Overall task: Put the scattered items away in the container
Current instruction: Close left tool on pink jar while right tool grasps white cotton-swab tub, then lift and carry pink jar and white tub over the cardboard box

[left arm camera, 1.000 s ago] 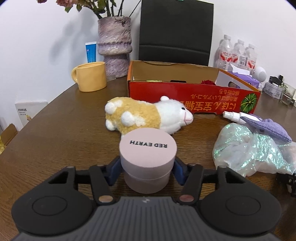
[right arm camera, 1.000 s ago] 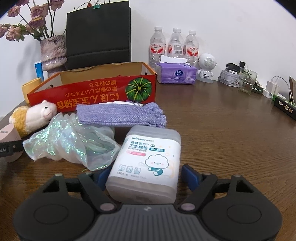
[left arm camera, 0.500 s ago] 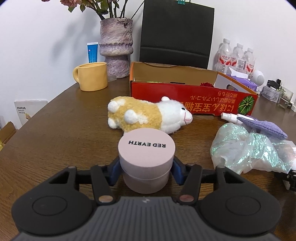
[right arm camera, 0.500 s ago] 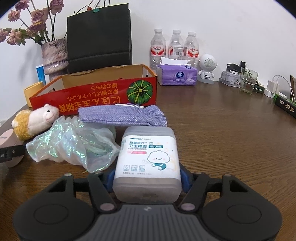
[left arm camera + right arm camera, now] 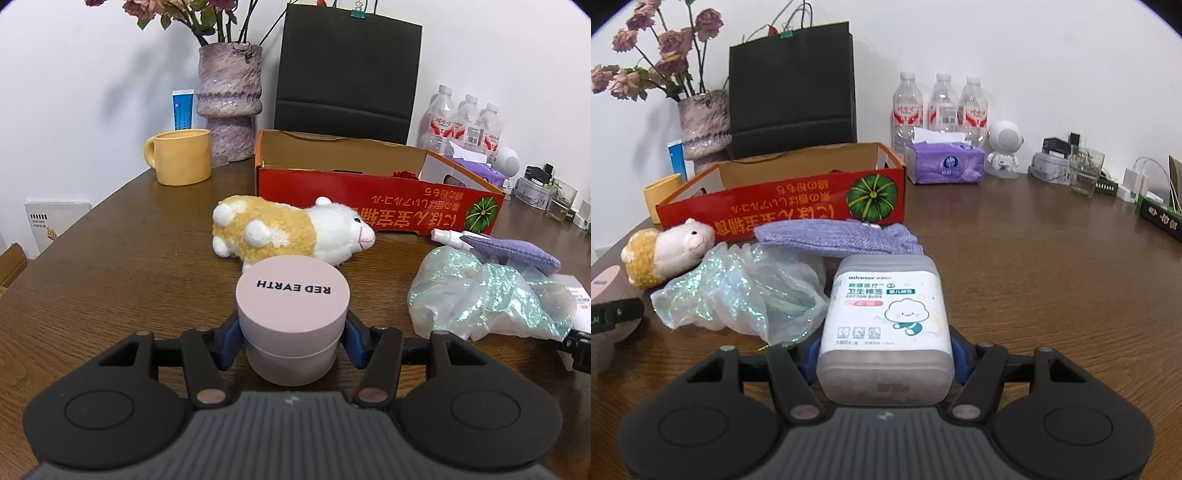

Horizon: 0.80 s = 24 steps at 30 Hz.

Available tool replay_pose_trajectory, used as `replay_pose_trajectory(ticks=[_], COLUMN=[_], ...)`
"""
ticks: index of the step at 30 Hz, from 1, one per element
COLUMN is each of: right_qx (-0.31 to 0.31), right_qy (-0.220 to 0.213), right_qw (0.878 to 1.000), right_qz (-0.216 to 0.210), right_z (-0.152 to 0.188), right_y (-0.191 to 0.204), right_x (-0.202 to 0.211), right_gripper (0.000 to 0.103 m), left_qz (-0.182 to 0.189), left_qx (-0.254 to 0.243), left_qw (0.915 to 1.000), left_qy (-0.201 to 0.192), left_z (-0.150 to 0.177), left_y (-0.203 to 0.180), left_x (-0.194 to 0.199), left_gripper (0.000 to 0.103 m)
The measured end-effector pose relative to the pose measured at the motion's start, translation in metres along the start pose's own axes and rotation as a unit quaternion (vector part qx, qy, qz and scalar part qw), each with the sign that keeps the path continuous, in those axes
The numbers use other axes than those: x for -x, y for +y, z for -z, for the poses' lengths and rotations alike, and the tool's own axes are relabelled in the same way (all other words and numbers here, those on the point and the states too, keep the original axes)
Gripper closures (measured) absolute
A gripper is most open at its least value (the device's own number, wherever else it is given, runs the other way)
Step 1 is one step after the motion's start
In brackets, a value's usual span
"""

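Observation:
A pink round jar (image 5: 292, 291) labelled RED EARTH is clamped by my left gripper (image 5: 291, 332), both blue pads pressed on its sides. My right gripper (image 5: 885, 354) is shut on a frosted cotton bud box (image 5: 890, 306) with a cloud cartoon on its label. The red cardboard box (image 5: 369, 210), also in the right wrist view (image 5: 783, 210), stands open-topped behind the items. Between it and the grippers lie a plush sheep (image 5: 280, 232), an iridescent plastic bag (image 5: 738, 295), a purple knitted pouch (image 5: 834, 240) and a small white spray bottle (image 5: 447, 236).
A yellow mug (image 5: 183, 157), a purple vase (image 5: 229, 99) with dried roses and a black paper bag (image 5: 347, 74) stand at the back. Water bottles (image 5: 938, 107), a tissue pack (image 5: 945, 164) and a white robot figure (image 5: 1003, 147) line the back right.
My right gripper's jaws closed onto the cotton bud box, which was loose and tilted between them and now sits straight. The left gripper keeps its hold on the jar, hardly moved.

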State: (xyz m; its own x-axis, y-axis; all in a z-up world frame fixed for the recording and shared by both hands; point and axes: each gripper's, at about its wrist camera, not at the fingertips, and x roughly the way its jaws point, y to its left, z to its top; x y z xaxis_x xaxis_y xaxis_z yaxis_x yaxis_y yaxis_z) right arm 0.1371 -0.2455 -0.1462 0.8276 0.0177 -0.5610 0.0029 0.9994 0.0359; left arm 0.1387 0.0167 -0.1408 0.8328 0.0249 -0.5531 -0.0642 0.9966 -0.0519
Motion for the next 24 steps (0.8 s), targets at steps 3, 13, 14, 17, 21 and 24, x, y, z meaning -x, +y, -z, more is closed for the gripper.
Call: replay_pose_trajectory(ticks=[3,13,14,17,21,24], right_qx=[-0.001,-0.004,-0.001,0.005,0.008,0.008], right_qy=[-0.004,0.006,0.006,-0.001,-0.011,-0.014], right_qw=[1.0,1.0,1.0,0.999,0.999,0.998], right_qz=[-0.008,-0.025,-0.028,-0.034,-0.043,-0.054], right_z=[0.0,0.003,0.003,0.005,0.005,0.005], right_y=[-0.001,-0.011,-0.01,-0.009,-0.008,-0.008], right_x=[0.002,0.017,0.02,0.032,0.047,0.058], right_gripper=[0.04,0.04,0.04,0.04,0.04,0.04], left_qz=[0.005,0.034,0.038,0.047,0.055,0.06], left_qx=[-0.006,0.006,0.006,0.007,0.007,0.006], left_qw=[1.0,0.9994,0.9992,0.9988,0.9983,0.998], left_qy=[-0.003,-0.005,-0.006,-0.009,-0.014,-0.02], left_z=[0.0,0.001,0.001,0.003,0.005,0.007], left_y=[-0.003,-0.003,-0.003,-0.002,0.001,0.001], left_x=[0.004,0.028,0.032,0.044,0.06,0.073], left_gripper=[0.047,0.047,0.047,0.047,0.047,0.047])
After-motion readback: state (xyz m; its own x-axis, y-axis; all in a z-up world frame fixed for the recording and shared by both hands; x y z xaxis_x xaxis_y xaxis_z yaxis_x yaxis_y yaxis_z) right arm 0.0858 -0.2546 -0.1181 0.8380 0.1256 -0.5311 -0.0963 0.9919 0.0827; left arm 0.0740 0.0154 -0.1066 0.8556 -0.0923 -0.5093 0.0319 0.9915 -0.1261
